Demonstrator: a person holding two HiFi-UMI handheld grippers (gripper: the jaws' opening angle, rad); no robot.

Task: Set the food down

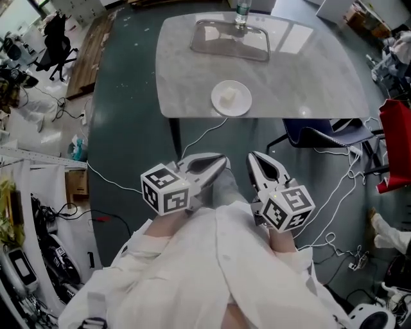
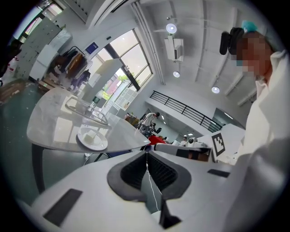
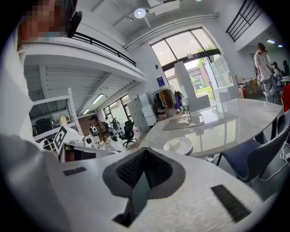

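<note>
A white plate (image 1: 231,98) with a small pale piece of food (image 1: 228,97) on it rests near the front edge of the grey marble table (image 1: 308,71). Both grippers hover over the floor, short of the table and close to my body. My left gripper (image 1: 224,160) is shut and holds nothing; my right gripper (image 1: 251,157) beside it is also shut and holds nothing. From the left gripper (image 2: 146,153) the plate (image 2: 92,138) lies ahead to the left. Past the right gripper (image 3: 145,151) the plate (image 3: 178,145) shows ahead to the right.
A clear tray (image 1: 230,40) and a bottle (image 1: 242,14) stand at the table's far side. A dark blue chair (image 1: 321,135) is tucked under the right front corner, with a red object (image 1: 395,144) further right. Cables (image 1: 340,193) trail over the floor.
</note>
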